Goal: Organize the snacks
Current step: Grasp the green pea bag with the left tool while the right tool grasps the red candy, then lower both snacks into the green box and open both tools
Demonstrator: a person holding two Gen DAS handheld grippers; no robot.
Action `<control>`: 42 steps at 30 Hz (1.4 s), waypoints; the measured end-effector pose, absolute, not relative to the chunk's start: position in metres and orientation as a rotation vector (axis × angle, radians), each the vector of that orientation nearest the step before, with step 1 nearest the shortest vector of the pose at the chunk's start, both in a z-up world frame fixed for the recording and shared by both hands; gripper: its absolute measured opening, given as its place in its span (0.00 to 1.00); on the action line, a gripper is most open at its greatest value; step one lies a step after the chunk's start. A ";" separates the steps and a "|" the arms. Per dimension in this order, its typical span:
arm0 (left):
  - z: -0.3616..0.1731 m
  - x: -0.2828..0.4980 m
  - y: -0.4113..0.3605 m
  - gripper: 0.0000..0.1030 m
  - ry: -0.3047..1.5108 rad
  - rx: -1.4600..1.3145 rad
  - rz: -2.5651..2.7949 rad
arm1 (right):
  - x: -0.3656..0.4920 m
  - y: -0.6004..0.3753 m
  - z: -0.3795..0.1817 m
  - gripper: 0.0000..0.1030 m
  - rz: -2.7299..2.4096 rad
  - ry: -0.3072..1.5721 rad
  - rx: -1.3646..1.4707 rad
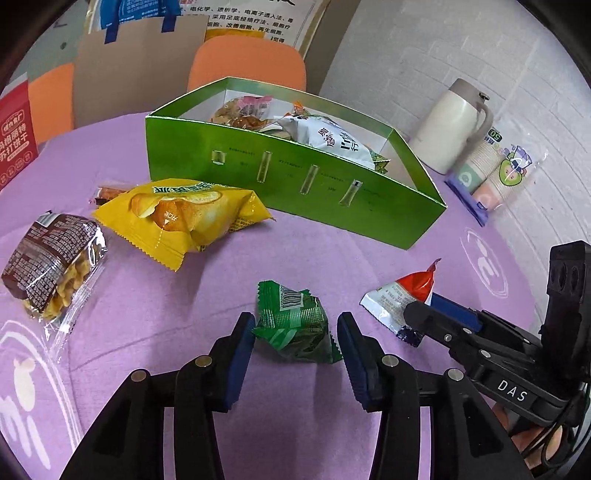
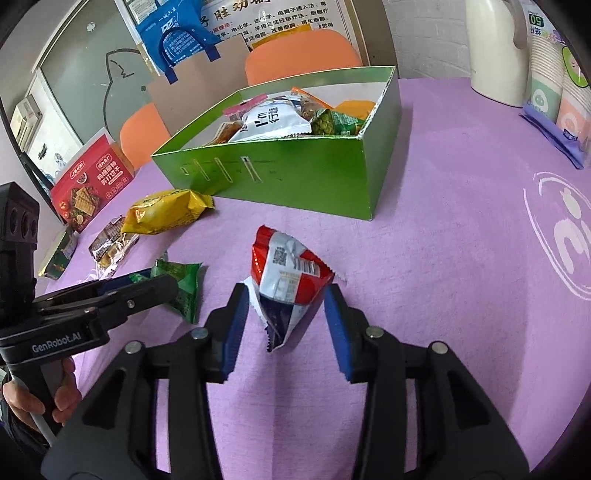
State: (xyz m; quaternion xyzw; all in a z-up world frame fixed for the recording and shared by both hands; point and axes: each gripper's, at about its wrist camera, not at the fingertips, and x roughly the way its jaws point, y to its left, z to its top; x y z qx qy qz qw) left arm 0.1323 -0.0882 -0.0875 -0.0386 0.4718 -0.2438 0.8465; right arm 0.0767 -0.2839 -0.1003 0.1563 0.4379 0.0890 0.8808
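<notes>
A: Where the purple tabletop [image 1: 303, 251] comes nearest, what lies on it?

B: Its cloth is printed with white logos. The left gripper [image 1: 297, 332] has its fingers apart around a green packet [image 1: 295, 325]; whether the left pad touches it I cannot tell. The right gripper [image 2: 286, 306] is spread either side of a red-and-white packet [image 2: 286, 273], crumpled, barcode up.

A: And farther out?

B: A yellow bag [image 1: 184, 214] and a brown-labelled clear packet [image 1: 51, 266] lie loose to the left. Beyond them stands the green box [image 1: 280, 181], open-topped, white inside, already holding several snacks.

A: The room?

B: A cream jug [image 1: 454, 125] and a sleeve of paper cups [image 1: 495, 177] sit by a white brick wall; orange chairs [image 1: 247, 62] and a poster [image 1: 251, 18] stand behind the table.
</notes>
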 end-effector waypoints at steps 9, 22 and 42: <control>-0.095 0.138 -0.093 0.45 1.017 -0.064 -0.500 | 0.080 -0.282 -0.104 0.43 0.172 0.921 0.321; -0.070 0.124 -0.102 0.38 0.959 -0.007 -0.543 | 0.069 -0.274 -0.079 0.31 0.238 0.842 0.268; 0.017 0.221 -0.120 0.39 0.808 -0.034 -0.468 | 0.148 -0.315 -0.021 0.31 0.136 0.667 0.298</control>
